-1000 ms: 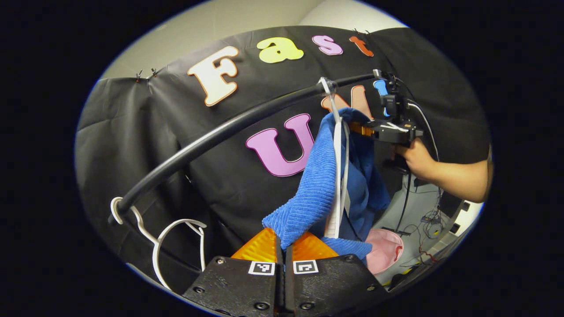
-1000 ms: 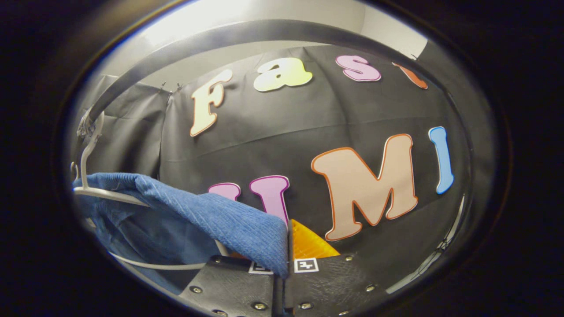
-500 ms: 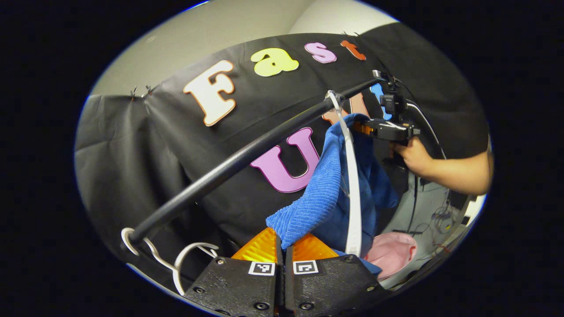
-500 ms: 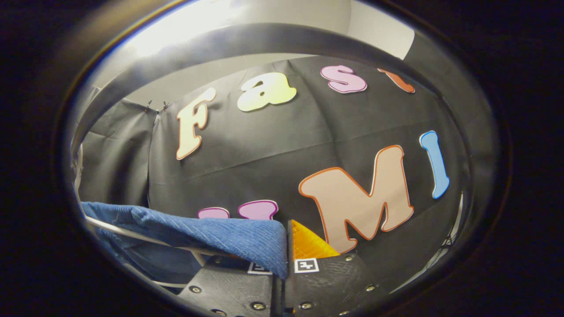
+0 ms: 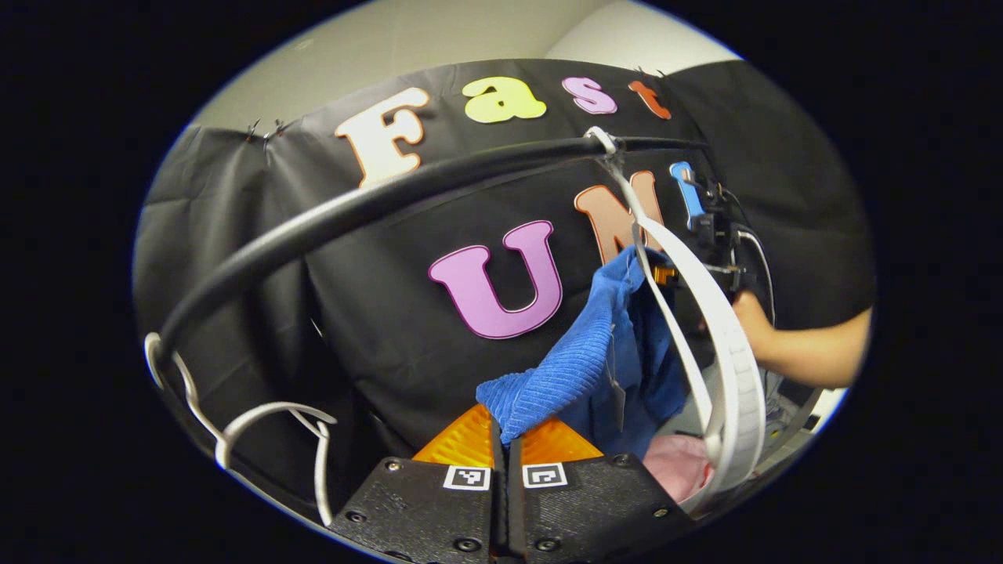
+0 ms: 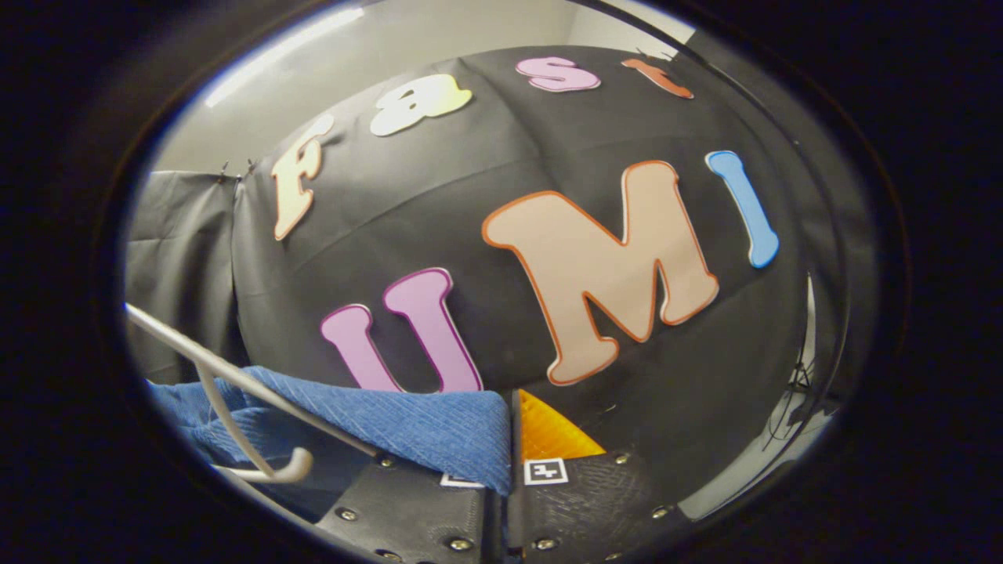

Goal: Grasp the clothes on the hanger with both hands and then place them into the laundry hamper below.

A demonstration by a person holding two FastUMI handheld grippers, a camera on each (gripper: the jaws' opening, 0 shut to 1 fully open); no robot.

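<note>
blue garment (image 5: pixel 584 368) off the white hanger (image 5: pixel 725 352), strung in the air between both grippers, below the black rail (image 5: pixel 353 207). pulled-off step judged done; left to do: lowering into the pink hamper (image 5: pixel 678 470) underneath and letting go. left gripper (image 5: pixel 505 435) clamped together on one corner of the cloth. right gripper (image 6: pixel 509 439) pinched shut on the opposite edge, cloth draped over one finger. farther off in the left gripper view, a hand (image 5: pixel 748 317) holding the right gripper. spare hanger (image 5: pixel 258 419) hooked on the rail, well apart.

Black cloth wall (image 6: pixel 564 157) below a pale plain wall (image 5: pixel 439 39)
</note>
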